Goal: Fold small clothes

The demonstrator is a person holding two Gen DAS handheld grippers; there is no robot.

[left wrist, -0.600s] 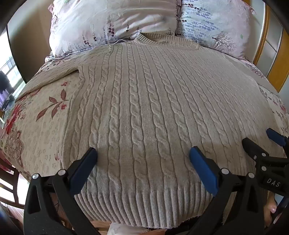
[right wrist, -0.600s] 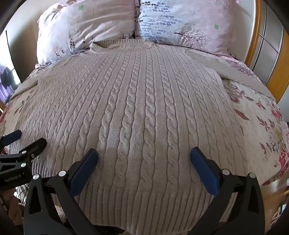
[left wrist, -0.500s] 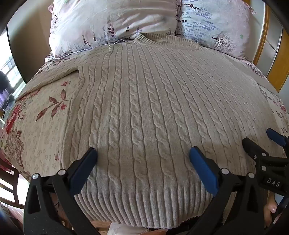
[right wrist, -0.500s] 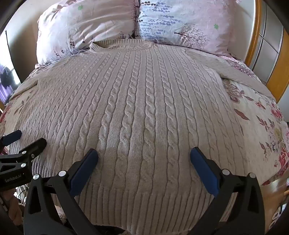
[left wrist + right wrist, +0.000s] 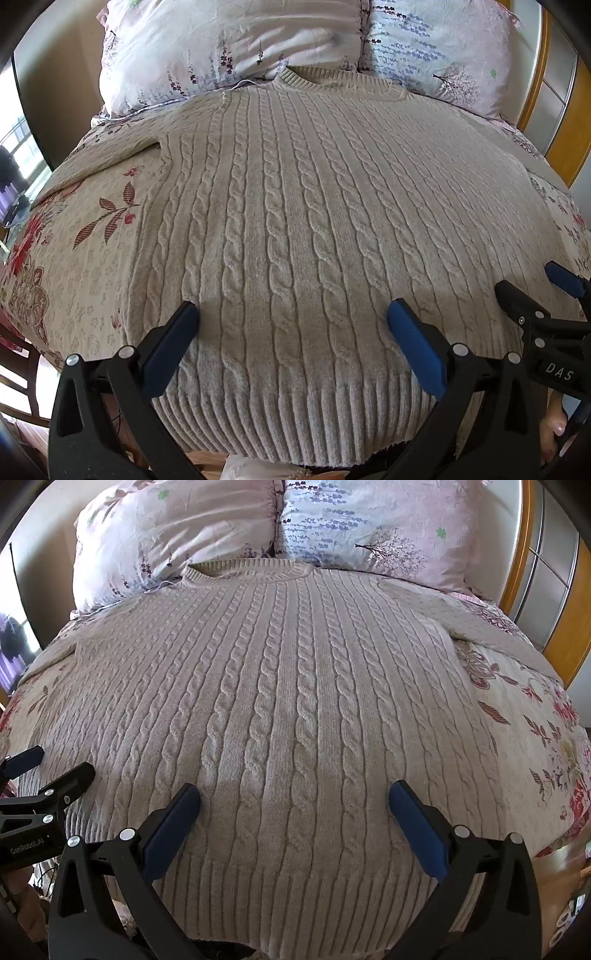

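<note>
Spread flat on a floral bedspread (image 5: 85, 266): a beige cable-knit sweater (image 5: 295, 221), collar up against two pillows (image 5: 229, 48), ribbed hem nearest the cameras. At left, left gripper (image 5: 291, 314) tilted down over the hem's left half, jaws wide apart, nothing between the blue pads (image 5: 413, 343). At right, right gripper (image 5: 293, 794) likewise gaping above the hem's right half, holding nothing. Far right, a wooden frame (image 5: 565, 627).

White letters "DAS" stand on the black body of the right gripper (image 5: 565, 295), just beside the sweater (image 5: 314, 240) hem. "GenRobot.AI" is printed in small white type on the left gripper (image 5: 48, 771), at the sweater's other edge.
</note>
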